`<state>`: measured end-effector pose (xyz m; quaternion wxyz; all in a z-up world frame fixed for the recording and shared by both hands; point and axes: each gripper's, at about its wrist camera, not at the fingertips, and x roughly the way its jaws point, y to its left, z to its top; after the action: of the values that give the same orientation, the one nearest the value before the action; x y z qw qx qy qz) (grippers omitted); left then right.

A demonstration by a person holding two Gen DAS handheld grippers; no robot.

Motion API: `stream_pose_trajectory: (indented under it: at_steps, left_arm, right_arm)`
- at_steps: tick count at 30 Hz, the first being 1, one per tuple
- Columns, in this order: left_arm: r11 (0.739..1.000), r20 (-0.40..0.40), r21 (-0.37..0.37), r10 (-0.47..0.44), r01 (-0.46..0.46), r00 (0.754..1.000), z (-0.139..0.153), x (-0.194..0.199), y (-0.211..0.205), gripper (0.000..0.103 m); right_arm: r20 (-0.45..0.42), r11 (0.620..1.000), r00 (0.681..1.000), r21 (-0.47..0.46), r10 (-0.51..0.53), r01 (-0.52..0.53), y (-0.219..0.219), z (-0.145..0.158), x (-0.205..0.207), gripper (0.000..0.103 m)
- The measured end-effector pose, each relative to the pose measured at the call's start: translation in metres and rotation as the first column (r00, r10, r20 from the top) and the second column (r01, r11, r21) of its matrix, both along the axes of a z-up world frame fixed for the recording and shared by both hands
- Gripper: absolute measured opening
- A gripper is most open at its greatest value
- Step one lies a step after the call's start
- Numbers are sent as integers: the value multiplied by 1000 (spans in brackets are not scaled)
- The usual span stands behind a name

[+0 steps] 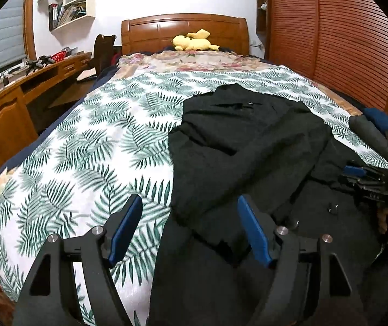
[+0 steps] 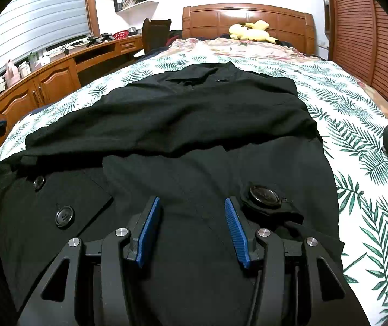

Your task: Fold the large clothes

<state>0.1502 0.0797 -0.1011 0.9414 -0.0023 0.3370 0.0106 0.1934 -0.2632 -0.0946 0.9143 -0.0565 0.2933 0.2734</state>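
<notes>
Your black coat (image 2: 194, 125) lies on the bed (image 1: 91, 141), sleeve folded across. Both grippers, left (image 1: 190, 228) and right (image 2: 191, 228), are wide and empty. Grab the bottom edge evenly.

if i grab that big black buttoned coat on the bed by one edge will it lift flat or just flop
The big black buttoned coat would probably flop: its folded-over part already drapes in soft creases. It looks thick and large, covering much of the fern-print bedspread, so likely heavy for one grip. The matte cloth seems unlikely to slip from ridged pads.
</notes>
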Motion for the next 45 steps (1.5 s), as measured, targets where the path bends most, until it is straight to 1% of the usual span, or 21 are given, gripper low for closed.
stream_pose_trajectory:
  at_steps: [5, 10, 14, 17, 18, 19, 20, 23, 27, 29, 32, 34, 36, 38, 41, 45]
  left_arm:
    - [1000, -12, 1, 12, -12, 1000, -15, -17, 6, 74]
    - [1000, -14, -16, 10, -11, 1000, -23, -33, 13, 74]
    - [1000, -15, -29, 10, -10, 1000, -25, -42, 17, 73]
    - [999, -7, -42, 2, -2, 1000, -25, -47, 17, 69]
    - [999, -8, -43, 1, -1, 1000, -26, -47, 18, 68]
    - [999, -9, -43, 0, 0, 1000, -27, -48, 17, 68]
    - [999, -10, -41, -1, 1, 1000, -28, -48, 17, 68]
    - [999, -14, -33, -1, 1, 1000, -30, -48, 14, 68]
    - [1000, -17, -22, -3, 3, 1000, -32, -47, 10, 68]
    - [1000, -18, -16, -4, 4, 1000, -32, -47, 7, 68]
    - [1000, -21, -7, -5, 5, 1000, -34, -46, 3, 68]
    - [1000, -21, -4, -6, 6, 1000, -34, -46, 2, 68]
    - [1000, -22, 2, -9, 9, 1000, -34, -46, 0, 68]
    - [1000, -24, 5, -12, 12, 1000, -35, -46, -1, 68]
    - [1000, -25, 7, -13, 13, 1000, -35, -46, -1, 68]
    - [1000, -30, 9, -11, 11, 999, -37, -46, 0, 68]
  right_arm:
    - [5, 1000, 1000, -9, -2, 2, 0, 0, 0, 51]
    - [-3, 1000, 1000, -26, -3, 3, -2, 4, -2, 51]
    - [5, 998, 1000, -59, -17, 17, -13, 15, -19, 51]
    - [13, 997, 1000, -76, -28, 29, -30, 23, -42, 53]
    - [13, 996, 999, -79, -33, 34, -37, 25, -49, 55]
    - [12, 996, 999, -83, -41, 42, -43, 26, -54, 60]
    - [12, 994, 998, -89, -56, 57, -51, 28, -61, 63]
    - [2, 990, 994, -96, -106, 106, -74, 29, -76, 65]
    - [-33, 979, 984, -119, -173, 168, -100, 21, -86, 65]
    - [-56, 977, 981, -119, -187, 179, -110, 16, -89, 65]
    - [-84, 977, 978, -116, -190, 179, -117, 10, -90, 65]
    - [-97, 975, 977, -135, -190, 177, -113, 6, -90, 65]
    - [-84, 972, 978, -153, -193, 179, -107, 5, -92, 65]
    - [-86, 973, 978, -151, -189, 175, -105, 6, -92, 65]
    - [-97, 978, 981, -142, -166, 152, -103, 6, -93, 65]
    - [-112, 987, 987, -127, -111, 97, -98, 7, -99, 65]
